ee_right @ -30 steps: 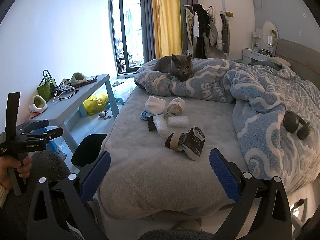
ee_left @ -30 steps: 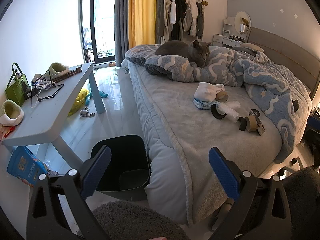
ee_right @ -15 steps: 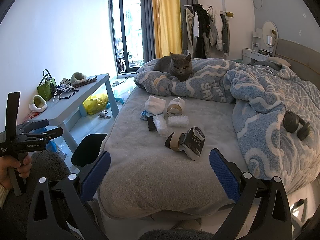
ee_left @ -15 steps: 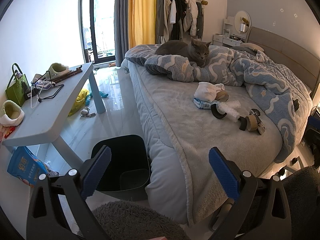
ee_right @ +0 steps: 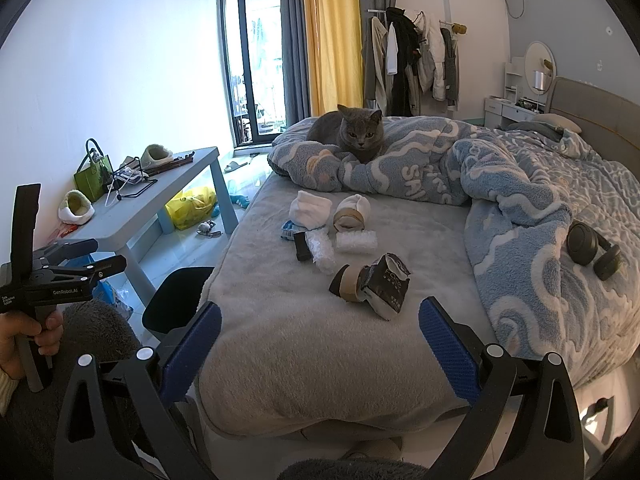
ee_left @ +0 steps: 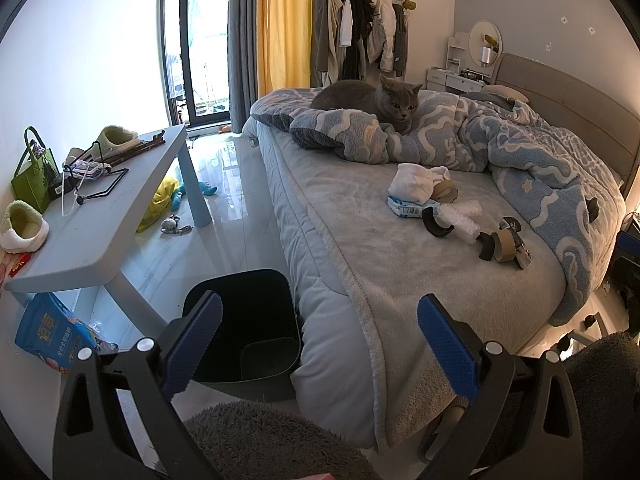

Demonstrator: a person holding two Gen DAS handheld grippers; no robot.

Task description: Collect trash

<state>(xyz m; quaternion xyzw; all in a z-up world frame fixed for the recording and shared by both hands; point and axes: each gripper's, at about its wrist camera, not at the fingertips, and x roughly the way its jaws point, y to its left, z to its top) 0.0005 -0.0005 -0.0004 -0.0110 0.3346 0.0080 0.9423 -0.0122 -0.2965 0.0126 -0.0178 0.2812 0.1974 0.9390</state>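
- Hovering at the foot of the bed (ee_right: 320, 344), the right gripper (ee_right: 320, 344) has its blue fingers (ee_right: 448, 344) spread wide with nothing between them.
- The left gripper (ee_left: 320, 344) sits likewise wide and unloaded, above the black trash bin (ee_left: 248, 320) on the floor beside the bed.
- Trash lies clustered mid-bed on the grey blanket: a crumpled black wrapper (ee_right: 386, 286) touching a brown tape roll (ee_right: 349, 282), bubble wrap pieces (ee_right: 356, 242), a second tape roll (ee_right: 350, 218) and a white bundle (ee_right: 310, 210).
- A grey cat (ee_right: 348, 132) rests on the blue patterned duvet (ee_right: 520, 184); headphones (ee_right: 592, 250) lie on it too.
- The grey surface (ee_left: 96, 216) by the wall carries slippers and a green bag (ee_left: 30, 180).
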